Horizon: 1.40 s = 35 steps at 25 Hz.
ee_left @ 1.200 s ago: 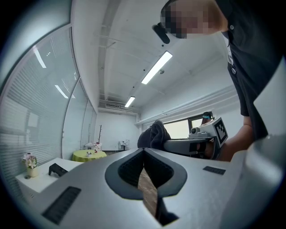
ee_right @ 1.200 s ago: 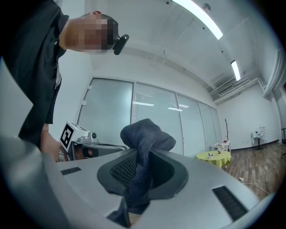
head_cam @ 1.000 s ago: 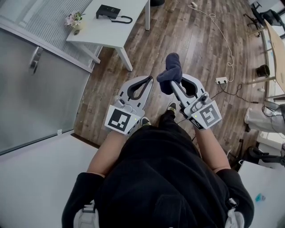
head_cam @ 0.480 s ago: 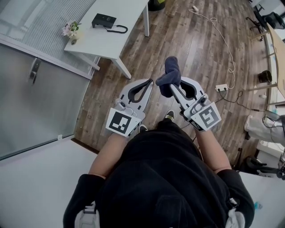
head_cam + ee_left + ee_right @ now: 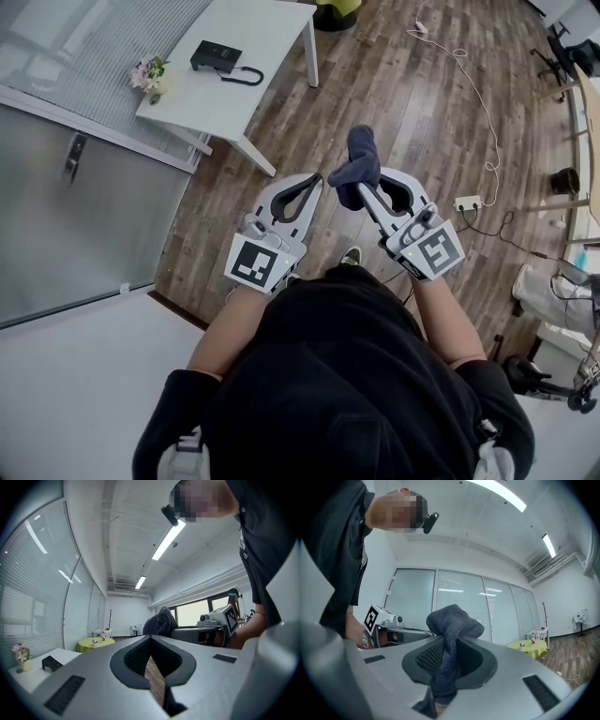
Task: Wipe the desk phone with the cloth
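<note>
We are standing on the wooden floor (image 5: 403, 84), apart from the counter (image 5: 258, 37).
The desk phone (image 5: 215, 54) is sitting on that counter; our right gripper (image 5: 362, 186) is pinching the cloth (image 5: 360, 155) in its fingers, and our left gripper (image 5: 316, 178) is pressing its fingers together.

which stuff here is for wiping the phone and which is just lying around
For the job: cloth, clamped in the right gripper jaws; desk phone on the white table.
Lying about: flowers; power strip.
</note>
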{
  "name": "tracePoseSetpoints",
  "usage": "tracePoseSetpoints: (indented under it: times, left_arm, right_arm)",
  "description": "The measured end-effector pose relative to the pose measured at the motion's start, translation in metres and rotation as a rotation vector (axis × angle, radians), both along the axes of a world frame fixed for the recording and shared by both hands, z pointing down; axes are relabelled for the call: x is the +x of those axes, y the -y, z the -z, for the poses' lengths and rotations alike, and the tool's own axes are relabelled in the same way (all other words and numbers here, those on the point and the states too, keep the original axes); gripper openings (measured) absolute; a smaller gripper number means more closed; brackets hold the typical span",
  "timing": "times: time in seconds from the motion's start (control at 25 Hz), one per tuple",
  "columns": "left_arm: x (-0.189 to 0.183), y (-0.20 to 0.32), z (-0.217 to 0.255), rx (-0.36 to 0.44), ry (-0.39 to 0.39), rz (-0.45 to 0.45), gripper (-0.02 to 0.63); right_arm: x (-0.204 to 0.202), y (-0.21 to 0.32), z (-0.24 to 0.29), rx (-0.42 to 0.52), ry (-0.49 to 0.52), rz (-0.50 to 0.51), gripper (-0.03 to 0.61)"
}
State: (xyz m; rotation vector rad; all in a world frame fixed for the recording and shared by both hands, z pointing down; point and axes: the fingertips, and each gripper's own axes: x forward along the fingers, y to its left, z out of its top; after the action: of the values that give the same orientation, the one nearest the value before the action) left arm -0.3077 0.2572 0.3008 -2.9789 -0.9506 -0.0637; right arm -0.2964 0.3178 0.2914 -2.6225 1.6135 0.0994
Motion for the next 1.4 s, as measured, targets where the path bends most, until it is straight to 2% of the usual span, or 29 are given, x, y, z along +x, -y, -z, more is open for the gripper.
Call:
tracePoseSetpoints:
  times: [0.44,0.64,0.84,1.24,1.4]
  left_arm:
    - [0.032,-0.051,-0.007,0.026,0.019,0.01,0.011]
    - [0.044,-0.056,-0.009,0.048,0.044,0.03,0.011]
    - [0.061,-0.051,-0.014,0.038,0.03,0.012,0.011]
    - [0.138,-0.024,-0.014,-0.006,-0.002,-0.023,0.011]
    - [0.174,0.004,-0.01,-0.028,-0.007,-0.008,0.011]
  right_arm:
    - [0.031,-0.046,0.0,-0.01,-0.001,0.056,0.078]
    - [0.043,-0.055,-0.005,-0.007,0.006,0.052,0.078]
    - [0.061,-0.05,-0.01,-0.014,0.012,0.04,0.078]
    - [0.137,-0.018,-0.007,-0.048,-0.008,0.011,0.078]
    - [0.172,0.008,-0.005,-0.059,-0.016,0.013,0.078]
